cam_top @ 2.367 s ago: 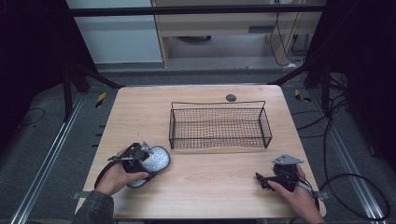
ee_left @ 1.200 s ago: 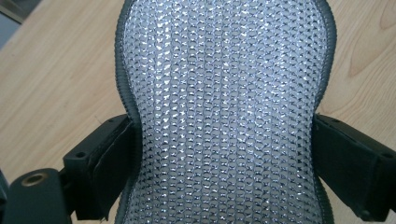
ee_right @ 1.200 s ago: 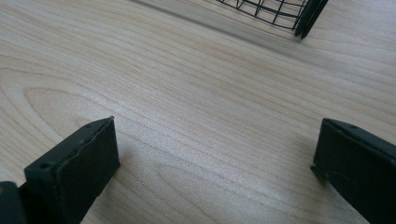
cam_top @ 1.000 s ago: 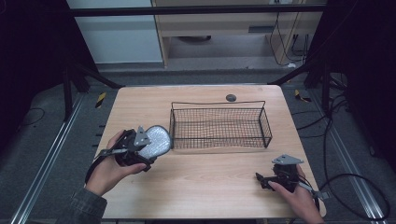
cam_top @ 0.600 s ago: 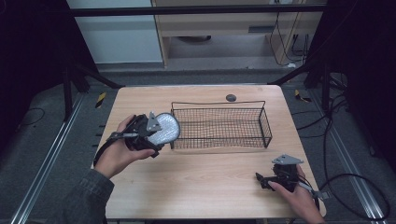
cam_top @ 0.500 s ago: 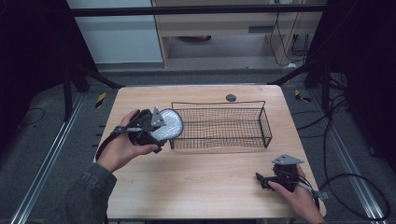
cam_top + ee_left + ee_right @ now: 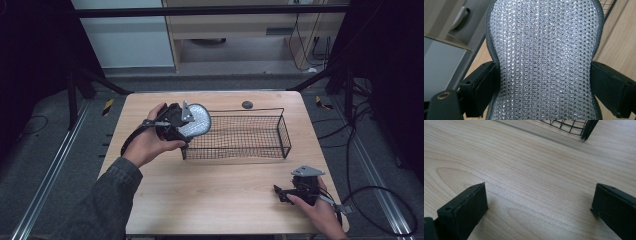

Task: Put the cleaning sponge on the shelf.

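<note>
Silver mesh pad point(image 7: 196, 120) in raised left gripper point(image 7: 176, 121) over basket point(image 7: 260, 145) rim.

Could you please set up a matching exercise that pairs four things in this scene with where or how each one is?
Things:
1. silver mesh pad
2. wire basket
3. right tongs
4. small dark disc

States:
A. open, low over the bare table
B. lying on the table beyond the basket
C. clamped in the left tongs at the basket's left end
D. standing in the middle of the table

Pairs: 1-C, 2-D, 3-A, 4-B
</note>
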`<state>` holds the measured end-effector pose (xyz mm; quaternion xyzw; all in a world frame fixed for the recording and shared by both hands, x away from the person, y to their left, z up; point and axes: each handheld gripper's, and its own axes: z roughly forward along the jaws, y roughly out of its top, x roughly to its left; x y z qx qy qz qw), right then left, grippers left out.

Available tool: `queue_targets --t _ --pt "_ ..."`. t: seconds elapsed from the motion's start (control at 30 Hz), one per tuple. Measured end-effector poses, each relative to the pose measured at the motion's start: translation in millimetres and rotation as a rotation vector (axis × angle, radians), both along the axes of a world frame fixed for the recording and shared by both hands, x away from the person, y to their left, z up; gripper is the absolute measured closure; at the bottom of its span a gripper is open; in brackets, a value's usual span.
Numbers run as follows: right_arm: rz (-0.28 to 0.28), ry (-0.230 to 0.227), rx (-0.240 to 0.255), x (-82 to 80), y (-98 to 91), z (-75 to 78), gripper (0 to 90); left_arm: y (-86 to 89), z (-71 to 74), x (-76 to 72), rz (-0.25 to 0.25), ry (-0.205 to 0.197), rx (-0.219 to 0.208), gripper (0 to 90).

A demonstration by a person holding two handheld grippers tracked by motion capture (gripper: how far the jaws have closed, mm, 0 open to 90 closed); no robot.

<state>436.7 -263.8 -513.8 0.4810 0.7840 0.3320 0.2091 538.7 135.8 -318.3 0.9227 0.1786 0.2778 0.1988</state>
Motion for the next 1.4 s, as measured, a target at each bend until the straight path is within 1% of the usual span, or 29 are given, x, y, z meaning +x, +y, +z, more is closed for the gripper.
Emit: queue_targets --t 0.1,0.23,0.33,0.4,0.43,0.5,0.57,0.7,0.8,0.83,0.9,0.93,1.03,1.07,1.1,1.13,1.17,1.2,1.23,1.27,1.3,1.33,1.37,1.4 --pt "-0.01 0.0 -0.003 -0.5 0.5 0.0 0.3 -4.3 -1.2 9.1 0.005 0.003 -0.021 10.5" --pt "-0.011 0.001 -0.003 -0.5 0.5 0.0 0.3 -10.6 2.6 17.0 -0.001 -0.004 -0.011 10.5" --pt "-0.012 0.002 0.001 -0.5 0.7 0.1 0.3 -13.8 6.1 20.7 -0.001 -0.007 -0.017 10.5" --pt "-0.012 0.002 0.001 -0.5 0.7 0.1 0.3 -16.7 6.9 26.0 -0.005 -0.013 0.0 10.5" --pt "-0.012 0.002 0.001 -0.5 0.7 0.1 0.3 -16.7 6.9 26.0 -0.005 -0.013 0.0 10.5" --pt "-0.013 0.001 0.002 -0.4 0.7 0.1 0.3 -16.8 6.6 30.4 -0.002 -0.005 -0.01 10.5" --pt "-0.012 0.001 0.0 -0.4 0.7 0.1 0.3 -17.5 7.2 34.7 0.003 -0.009 -0.022 10.5" --pt "-0.013 0.001 0.002 0.0 0.7 0.1 0.3 -20.5 7.8 36.9 -0.009 -0.015 -0.035 10.5" --pt "-0.014 0.002 0.001 0.3 0.8 0.1 0.3 -25.3 8.1 41.1 -0.018 -0.014 -0.041 10.5" --pt "-0.014 0.002 0.001 0.3 0.8 0.1 0.3 -29.1 8.2 43.5 -0.024 -0.021 -0.032 10.5" --pt "-0.015 0.001 0.001 0.4 0.9 0.1 0.3 -30.6 8.3 44.2 -0.027 -0.024 -0.031 10.5" --pt "-0.014 0.001 0.001 0.4 0.8 0.1 0.3 -34.6 8.9 45.6 -0.037 -0.025 -0.02 10.6" --pt "-0.014 0.001 0.0 0.5 0.8 0.0 0.3 -38.3 8.7 46.4 -0.044 -0.033 -0.014 10.6" --pt "-0.014 -0.001 -0.001 0.9 0.7 0.0 0.3 -39.9 8.9 46.6 -0.046 -0.03 -0.009 10.6" --pt "-0.015 -0.002 0.0 1.3 0.8 -0.1 0.3 -41.6 8.3 47.1 -0.051 -0.032 -0.013 10.6" --pt "-0.015 -0.002 0.001 1.4 0.9 -0.2 0.3 -45.1 7.8 48.0 -0.052 -0.019 -0.016 10.6" --pt "-0.015 -0.002 0.001 1.4 0.9 -0.2 0.3 -45.1 7.8 48.0 -0.052 -0.019 -0.016 10.6" --pt "-0.016 -0.001 0.0 1.4 0.9 -0.1 0.3 -46.6 7.9 48.8 -0.054 -0.01 -0.034 10.6" --pt "-0.014 -0.002 0.002 1.5 0.9 -0.1 0.3 -48.4 8.7 49.3 -0.055 -0.012 -0.033 10.6" --pt "-0.012 -0.001 0.0 1.6 0.7 -0.1 0.3 -50.2 9.5 49.7 -0.054 -0.021 -0.02 10.6" --pt "-0.01 -0.001 0.002 1.8 0.5 0.0 0.3 -52.3 10.0 50.4 -0.058 -0.029 -0.024 10.6" --pt "-0.009 0.0 0.003 1.8 0.5 0.0 0.3 -53.8 11.5 50.8 -0.065 -0.023 -0.026 10.6" --pt "-0.008 -0.001 0.001 1.9 0.4 0.0 0.3 -55.1 11.7 50.8 -0.068 -0.027 -0.035 10.6" --pt "-0.008 -0.001 0.001 1.9 0.4 0.0 0.3 -56.9 12.7 51.2 -0.072 -0.03 -0.031 10.6"
